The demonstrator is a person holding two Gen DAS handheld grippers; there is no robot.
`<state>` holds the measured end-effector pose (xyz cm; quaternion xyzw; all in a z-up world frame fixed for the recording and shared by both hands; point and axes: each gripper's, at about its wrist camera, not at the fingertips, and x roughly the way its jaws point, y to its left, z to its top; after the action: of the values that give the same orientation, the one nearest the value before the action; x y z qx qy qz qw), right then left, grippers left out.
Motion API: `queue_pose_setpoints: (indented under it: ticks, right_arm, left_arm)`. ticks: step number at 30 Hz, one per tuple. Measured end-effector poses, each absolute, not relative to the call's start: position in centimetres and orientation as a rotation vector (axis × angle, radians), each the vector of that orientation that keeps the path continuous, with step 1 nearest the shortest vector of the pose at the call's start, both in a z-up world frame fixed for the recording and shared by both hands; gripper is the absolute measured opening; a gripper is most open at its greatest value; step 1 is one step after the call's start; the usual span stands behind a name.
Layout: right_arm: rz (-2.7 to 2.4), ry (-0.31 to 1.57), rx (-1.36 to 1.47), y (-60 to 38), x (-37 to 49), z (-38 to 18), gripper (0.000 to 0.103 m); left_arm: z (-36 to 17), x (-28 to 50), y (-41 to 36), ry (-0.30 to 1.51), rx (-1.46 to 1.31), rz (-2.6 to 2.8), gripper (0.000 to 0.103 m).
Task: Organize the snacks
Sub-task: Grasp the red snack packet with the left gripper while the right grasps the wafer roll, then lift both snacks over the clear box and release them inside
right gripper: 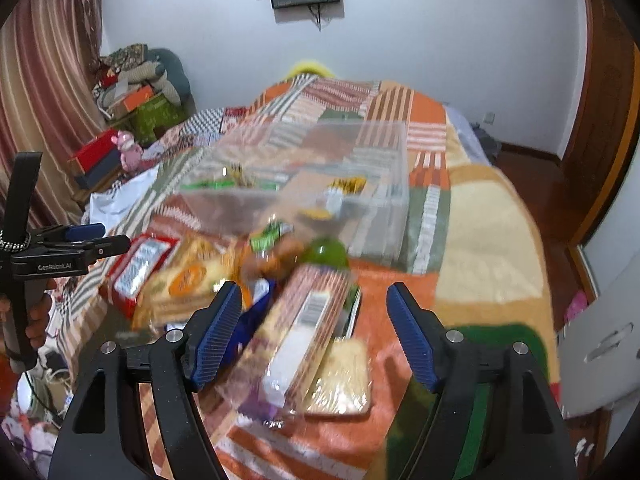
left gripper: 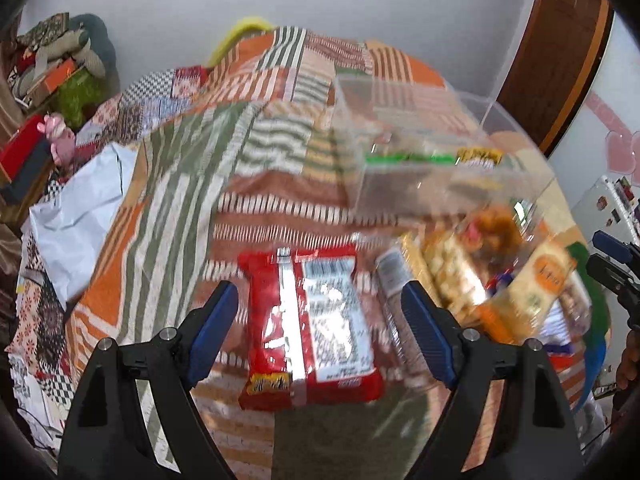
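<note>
Blue-padded left tongs [left gripper: 316, 340] sit nearest the camera, spread wide with nothing gripped. A red snack packet [left gripper: 310, 328] lies flat on the bed between the two pads, and neither pad touches it.

Next to them, the right tongs [right gripper: 314, 336] are open too and hold nothing. A long striped biscuit pack [right gripper: 304, 328] lies below the gap, on top of a pale cracker pack [right gripper: 340, 384].

A bit farther, in a heap on the patchwork bedspread [left gripper: 180, 184], lie more snacks: a cracker pack with an orange label [right gripper: 184, 284], a green round thing [right gripper: 324, 254] and some blurry ones I cannot name.

Far behind the heap stands a clear plastic box [right gripper: 384, 208]. Only a few small packs seem to be inside, one with a green edge [left gripper: 408, 158].

So I think the sorting has only just started. Most snacks are still outside the box and still need picking up. The red packet looks like the next one to grab.
</note>
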<state>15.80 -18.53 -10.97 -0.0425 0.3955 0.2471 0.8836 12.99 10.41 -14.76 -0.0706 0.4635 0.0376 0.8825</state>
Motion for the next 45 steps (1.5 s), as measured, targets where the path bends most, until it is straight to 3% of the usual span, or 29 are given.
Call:
queue_pose_setpoints:
  ticks: [10, 16, 20, 24, 26, 28, 45]
  right_arm:
    - [0.537, 0.905, -0.114, -16.9, 15.6, -14.0, 0.071]
    - [0.524, 0.904, -0.094, -17.9, 15.7, -14.2, 0.05]
    - [0.517, 0.895, -0.065, -19.1, 15.7, -14.1, 0.044]
    - [0.52, 0.89, -0.049, -19.6, 15.6, -14.0, 0.043]
    - [0.516, 0.886, -0.046, -20.0, 15.4, -13.9, 0.043]
    - [0.514, 0.887, -0.043, -20.1, 15.3, -13.8, 0.043]
    - [0.491, 0.772, 0.025, -22.4, 15.5, -9.9, 0.043]
  left_arm:
    - [-19.0, 13.2, 10.5, 1.04, -0.152, 0.099, 0.084]
    - [-20.1, 13.7, 10.9, 1.039, -0.184, 0.102, 0.084]
    - [-20.7, 14.1, 10.6, 1.019, -0.158, 0.12, 0.084]
    - [-20.8, 14.2, 10.5, 0.993, -0.152, 0.13, 0.08]
    - [-20.7, 14.1, 10.5, 0.986, -0.151, 0.133, 0.069]
    - [-20.4, 14.0, 10.6, 0.987, -0.152, 0.121, 0.066]
    - [-13.2, 12.2, 9.3, 0.845, -0.137, 0.095, 0.065]
